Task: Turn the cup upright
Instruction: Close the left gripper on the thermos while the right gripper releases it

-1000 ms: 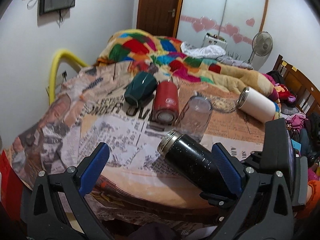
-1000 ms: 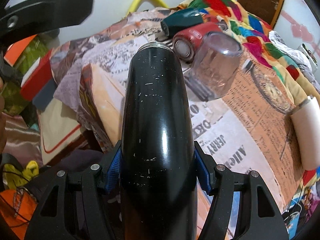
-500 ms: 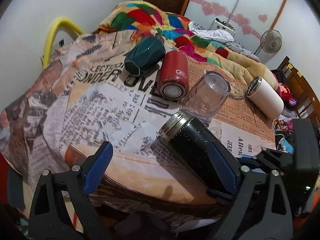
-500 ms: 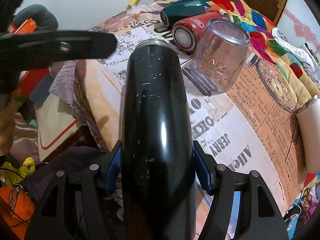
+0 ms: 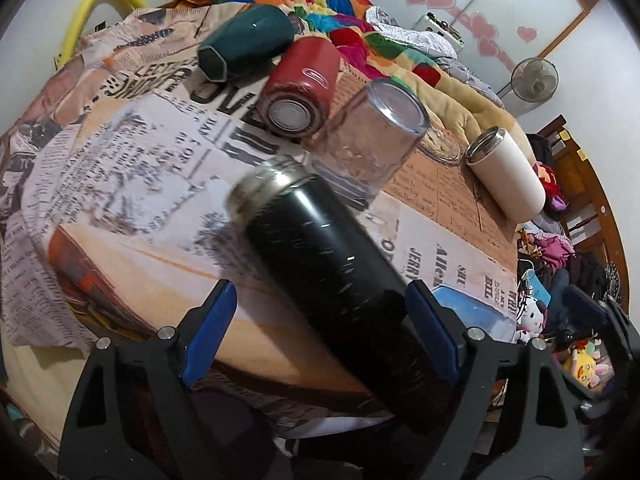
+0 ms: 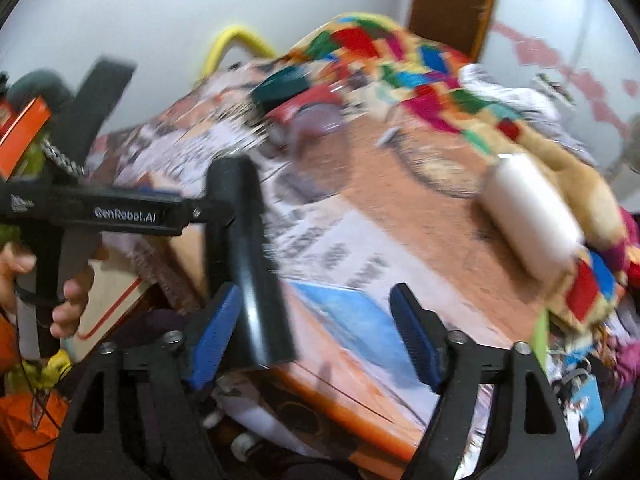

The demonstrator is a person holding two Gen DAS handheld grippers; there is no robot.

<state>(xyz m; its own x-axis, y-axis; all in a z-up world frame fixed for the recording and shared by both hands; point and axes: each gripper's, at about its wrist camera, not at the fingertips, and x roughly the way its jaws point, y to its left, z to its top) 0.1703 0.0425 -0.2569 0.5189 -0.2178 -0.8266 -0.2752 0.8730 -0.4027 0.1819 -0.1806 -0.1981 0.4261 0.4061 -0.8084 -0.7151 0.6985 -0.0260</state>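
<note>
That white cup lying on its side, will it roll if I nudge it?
Probably yes: the white cup is a smooth cylinder lying on its side. The soft printed cover under it may slow the roll. Its metal rim suggests a stiff wall, so it is likely not fragile.

The tall black metal cup [image 5: 336, 264] with a silver threaded rim is tilted, its mouth pointing to 11 o'clock, above the near edge of the newspaper-print cloth [image 5: 132, 168].
</note>
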